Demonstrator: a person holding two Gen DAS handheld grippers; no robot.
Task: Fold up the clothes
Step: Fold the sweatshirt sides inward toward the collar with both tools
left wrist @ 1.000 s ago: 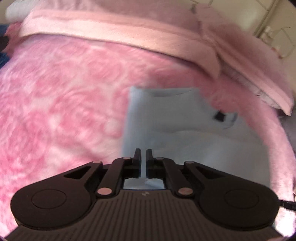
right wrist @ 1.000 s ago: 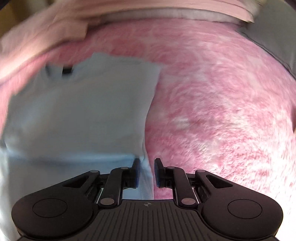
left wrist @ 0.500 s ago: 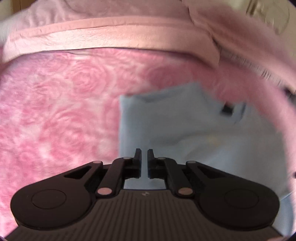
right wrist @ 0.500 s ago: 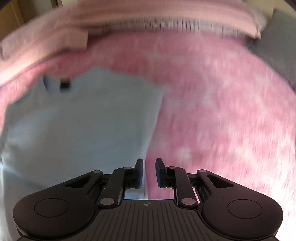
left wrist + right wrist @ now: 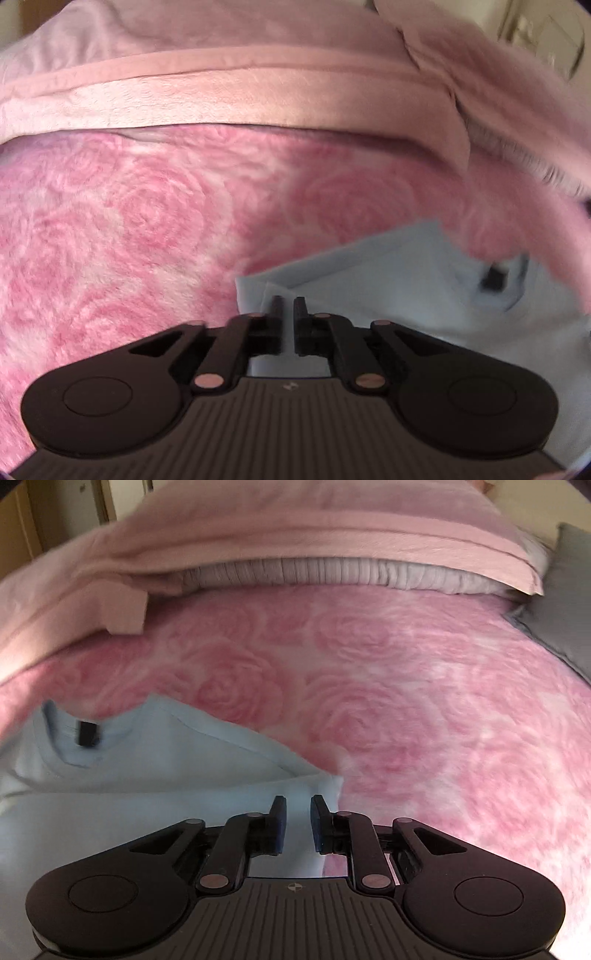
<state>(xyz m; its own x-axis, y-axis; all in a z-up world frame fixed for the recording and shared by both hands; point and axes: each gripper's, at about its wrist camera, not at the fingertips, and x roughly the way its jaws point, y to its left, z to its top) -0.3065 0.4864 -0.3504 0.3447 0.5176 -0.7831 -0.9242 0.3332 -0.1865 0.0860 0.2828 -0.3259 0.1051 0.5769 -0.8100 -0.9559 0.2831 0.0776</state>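
Note:
A light blue T-shirt (image 5: 388, 295) lies on a pink rose-patterned blanket (image 5: 110, 229). My left gripper (image 5: 288, 301) is at the shirt's left corner, its fingers nearly together on the lifted fabric edge. The collar with its black tag (image 5: 493, 277) sits further on to the right. In the right wrist view the same shirt (image 5: 166, 760) fills the lower left, with the collar tag (image 5: 86, 733) at the far left. My right gripper (image 5: 295, 801) holds the raised right corner, blue fabric filling the narrow gap between its pads. At both corners the shirt is doubled over itself.
A folded pale pink blanket (image 5: 258, 92) runs across the far side of the bed, with grey ribbed bedding (image 5: 332, 572) under it. A grey pillow (image 5: 569, 590) lies at the far right. Rose-patterned blanket (image 5: 424, 701) spreads to the right of the shirt.
Both grippers have moved forward toward the collar, bringing the shirt's near edge along. The collar tag now sits closer to the fingers, and the shirt's corners lie doubled over.

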